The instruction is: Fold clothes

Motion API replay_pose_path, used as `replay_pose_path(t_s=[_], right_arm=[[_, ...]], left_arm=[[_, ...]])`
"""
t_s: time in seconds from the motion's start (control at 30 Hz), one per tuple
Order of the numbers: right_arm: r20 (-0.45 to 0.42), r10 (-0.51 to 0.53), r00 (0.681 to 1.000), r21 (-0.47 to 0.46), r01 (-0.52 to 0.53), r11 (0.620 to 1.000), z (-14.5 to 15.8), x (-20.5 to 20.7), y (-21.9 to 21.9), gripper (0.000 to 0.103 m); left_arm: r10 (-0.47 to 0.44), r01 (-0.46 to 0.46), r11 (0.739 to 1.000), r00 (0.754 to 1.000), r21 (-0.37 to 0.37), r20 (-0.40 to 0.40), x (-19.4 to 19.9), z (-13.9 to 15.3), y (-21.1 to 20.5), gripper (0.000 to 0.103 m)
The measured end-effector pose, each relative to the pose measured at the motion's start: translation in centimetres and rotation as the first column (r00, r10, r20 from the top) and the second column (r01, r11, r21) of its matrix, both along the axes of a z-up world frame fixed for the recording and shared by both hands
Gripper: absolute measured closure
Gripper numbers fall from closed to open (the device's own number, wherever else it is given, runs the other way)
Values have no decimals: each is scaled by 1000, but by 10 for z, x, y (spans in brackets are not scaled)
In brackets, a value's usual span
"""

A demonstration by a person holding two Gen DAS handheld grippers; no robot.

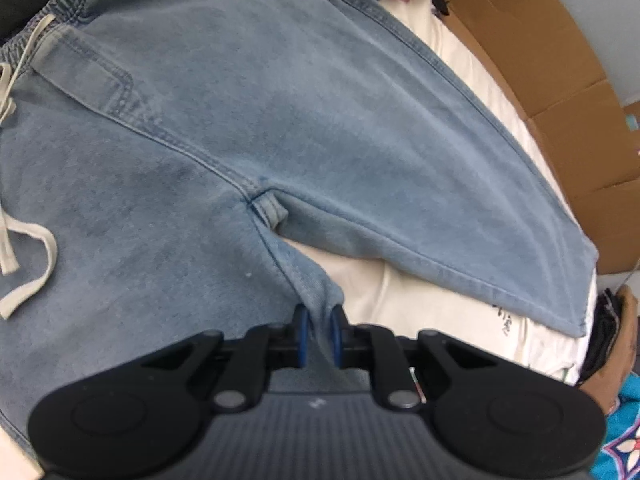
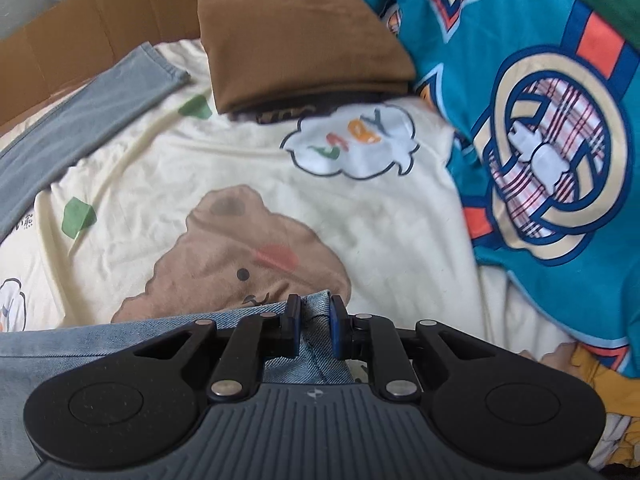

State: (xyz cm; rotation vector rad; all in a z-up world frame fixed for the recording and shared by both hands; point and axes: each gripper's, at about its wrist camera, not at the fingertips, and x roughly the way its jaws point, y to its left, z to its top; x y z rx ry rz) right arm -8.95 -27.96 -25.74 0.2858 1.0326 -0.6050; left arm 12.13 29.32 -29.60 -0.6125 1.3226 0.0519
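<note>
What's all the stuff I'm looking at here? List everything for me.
jeans: one, light blue denim, spread on the bed, one leg lying out flat, an edge pinched by each gripper
drawstring: one, off-white, at the jeans' waistband
sheet: one, cream with a brown cartoon animal and a cloud print, under the jeans
brown cloth: one, folded, at the far end of the sheet, on top of something dark
blanket: one, teal with patterned circles, heaped to the right of the sheet
cardboard: brown, flattened, along the bed's far edge
left gripper: one, black with blue pads, shut on the jeans
right gripper: one, black with blue pads, shut on a jeans edge
</note>
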Motion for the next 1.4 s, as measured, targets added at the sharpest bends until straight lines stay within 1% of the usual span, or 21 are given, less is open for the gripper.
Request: replay_pose_path(t_s=[0.07,0.13,0.2,0.27,0.3,0.37,0.43,0.53,0.57,0.63,0.7,0.73,0.8,0.87,0.97,1.03,1.07,1.13,1.23,1.33,1.4], right_arm=[[5,-1,1000,-18,1,1000,4,0,2,89],[4,3,1000,-30,-2,1000,5,0,4,89],[1,8,1000,-35,-8,999,1,4,3,89],[-4,9,1000,-32,-9,999,-8,9,-1,89],[-16,15,1000,-31,-15,999,-14,13,-3,89],[-49,25,998,-19,-26,999,-28,19,-7,88],[-78,-1,997,-2,1,1000,-36,20,-12,84],[-61,-79,995,-25,78,997,-32,19,-18,81],[-49,-81,996,-16,80,997,-29,18,-18,81],[-28,-63,998,13,63,998,-27,18,-16,81],[-28,-18,999,38,19,999,-28,19,-10,81],[-28,-4,1000,55,6,998,-30,19,-7,81],[-26,12,1000,98,-9,995,-35,17,-1,81],[-33,27,999,127,-22,992,-41,16,5,81],[-53,41,998,160,-32,987,-51,14,12,81],[-68,49,997,181,-36,983,-58,14,14,81],[-75,51,996,188,-36,982,-61,15,14,81],[-90,53,995,199,-34,979,-66,17,14,81],[-110,36,993,209,-12,978,-73,21,9,81],[-132,35,991,203,-7,979,-80,26,5,81],[-140,32,990,179,-7,984,-82,30,2,81]], left_arm=[[8,-8,1000,1000,-16,9,-3,4,5,90],[15,-15,1000,1000,-21,13,1,2,7,90],[19,-19,1000,1000,-22,13,9,-6,5,90],[18,-18,1000,1000,-19,14,11,-12,-7,90],[11,-11,1000,1000,-15,14,13,-17,-13,87],[-25,25,1000,1000,6,8,18,-26,-21,78],[-38,38,999,999,19,-3,21,-27,-23,76],[-56,55,998,998,31,32,23,-16,-20,68],[-66,64,997,997,40,48,24,-11,-19,67],[-78,70,993,992,91,97,24,2,-13,69],[-65,41,989,984,143,166,22,18,-3,69],[-61,31,986,981,161,184,22,23,1,70],[-65,25,979,979,201,194,22,30,7,71],[-105,65,970,981,234,163,25,24,4,80],[-162,126,951,981,282,106,27,9,-3,82],[-192,160,933,979,321,70,27,-3,-8,82],[-203,167,920,977,355,68,27,-8,-10,85],[-219,164,893,972,419,86,25,-13,-13,85],[-225,178,884,973,432,58,30,-28,-17,89],[-226,185,875,974,447,38,36,-37,-18,90],[-216,175,874,976,454,39,39,-39,-18,91]])
